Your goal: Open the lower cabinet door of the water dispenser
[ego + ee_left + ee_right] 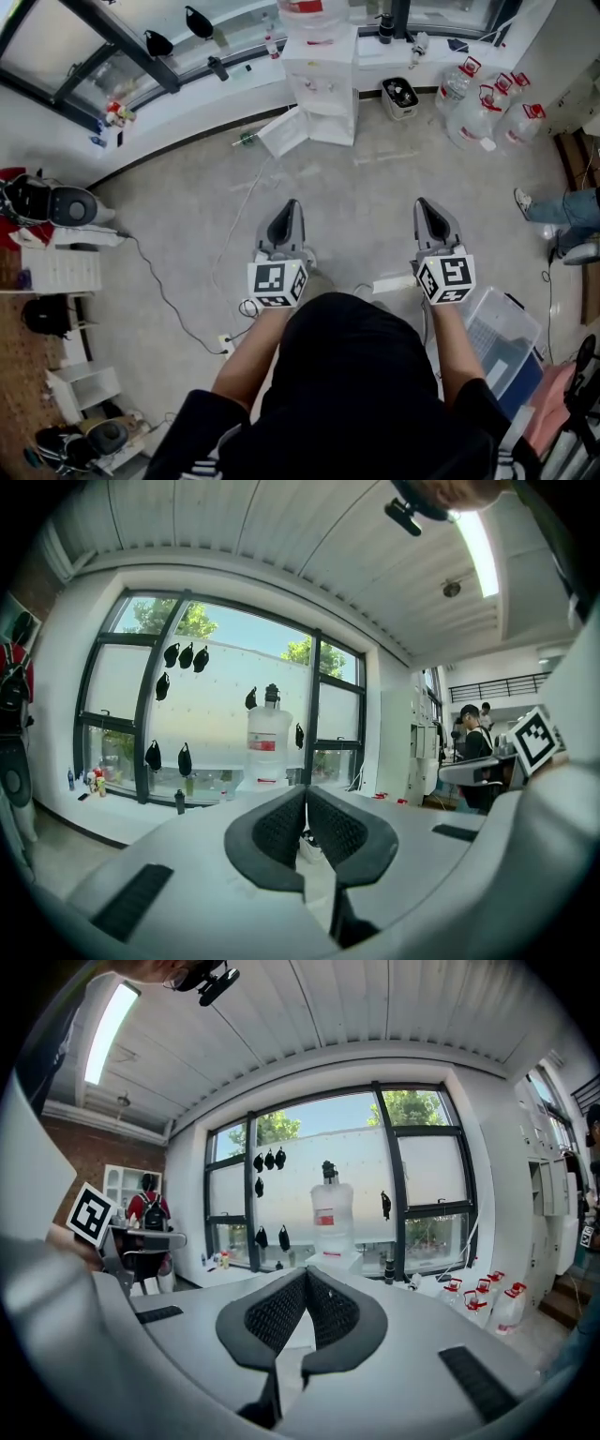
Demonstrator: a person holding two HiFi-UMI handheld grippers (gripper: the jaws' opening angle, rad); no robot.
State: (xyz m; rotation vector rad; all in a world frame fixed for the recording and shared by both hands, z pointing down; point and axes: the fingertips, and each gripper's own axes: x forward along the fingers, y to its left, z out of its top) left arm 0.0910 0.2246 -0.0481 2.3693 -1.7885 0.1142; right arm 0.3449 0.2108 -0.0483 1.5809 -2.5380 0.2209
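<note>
Two shut, empty grippers: my L gripper (292,206) & R gripper (425,203). Water dispenser (321,84) well ahead, btwn them. Its lower cabinet door (281,133) looks already ajar, L-side, so L's nearer.

White dispenser (321,80), upright against the sill (202,98). Lower door (284,132) white, seemingly swung wide open to the left, low near floor.

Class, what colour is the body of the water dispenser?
White. The dispenser shows best in the head view.
</note>
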